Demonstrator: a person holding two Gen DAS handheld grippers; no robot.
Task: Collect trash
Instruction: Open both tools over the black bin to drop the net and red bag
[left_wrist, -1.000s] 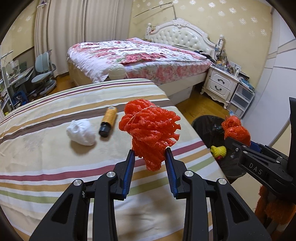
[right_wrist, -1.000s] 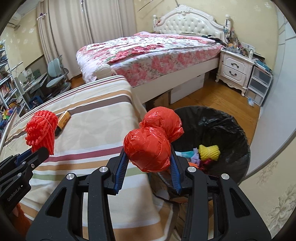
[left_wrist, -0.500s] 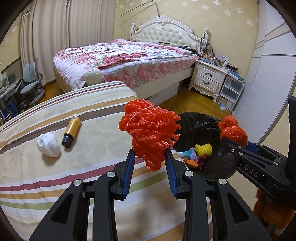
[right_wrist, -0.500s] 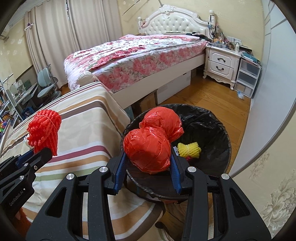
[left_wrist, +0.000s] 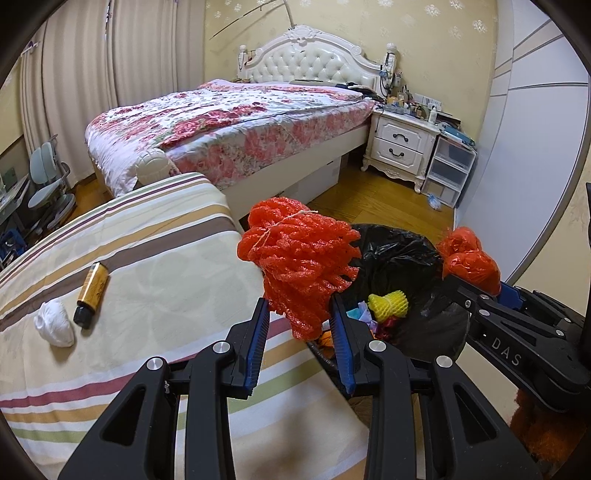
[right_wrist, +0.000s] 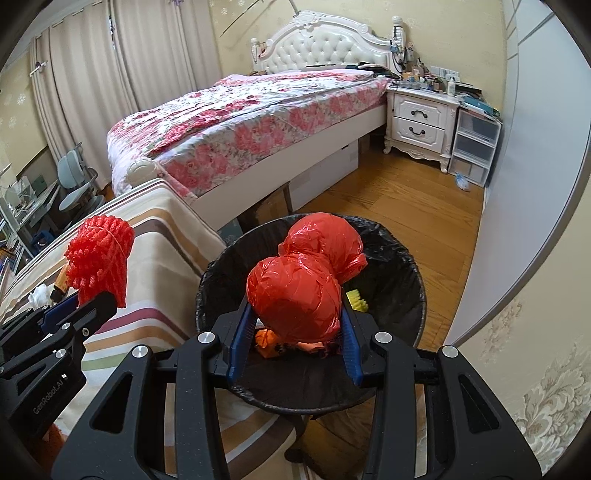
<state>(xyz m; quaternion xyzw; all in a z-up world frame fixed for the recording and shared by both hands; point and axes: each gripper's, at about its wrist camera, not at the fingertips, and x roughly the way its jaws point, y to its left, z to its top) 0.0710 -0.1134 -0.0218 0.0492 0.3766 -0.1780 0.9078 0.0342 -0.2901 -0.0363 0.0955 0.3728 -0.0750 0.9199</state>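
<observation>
A knotted red plastic bag (right_wrist: 299, 291) is clamped between the blue pads of the right claw (right_wrist: 293, 334), held directly above the open mouth of a black-lined trash bin (right_wrist: 413, 295). To its left, the left claw (left_wrist: 300, 334) grips a bunch of red foam netting (left_wrist: 299, 258) tied with thin string, held over the edge of the striped worktop (left_wrist: 147, 258), right beside the bin.

Inside the bin lie a yellow foam net (left_wrist: 388, 303) and some mixed colourful scraps, too jumbled to name. The red bag blocks most of the bin's contents in the right wrist view; only a corner of the yellow piece shows there.

The left wrist view alone shows clearly what lies on the worktop: a small amber bottle (left_wrist: 91, 295) with a dark cap on its side, and a crumpled white wad (left_wrist: 53, 323) just beside it. The right wrist view catches only slivers of both behind the netting.

Beyond stand a floral-covered bed (right_wrist: 258, 122) and a white nightstand (right_wrist: 421, 122) on wooden floor.
</observation>
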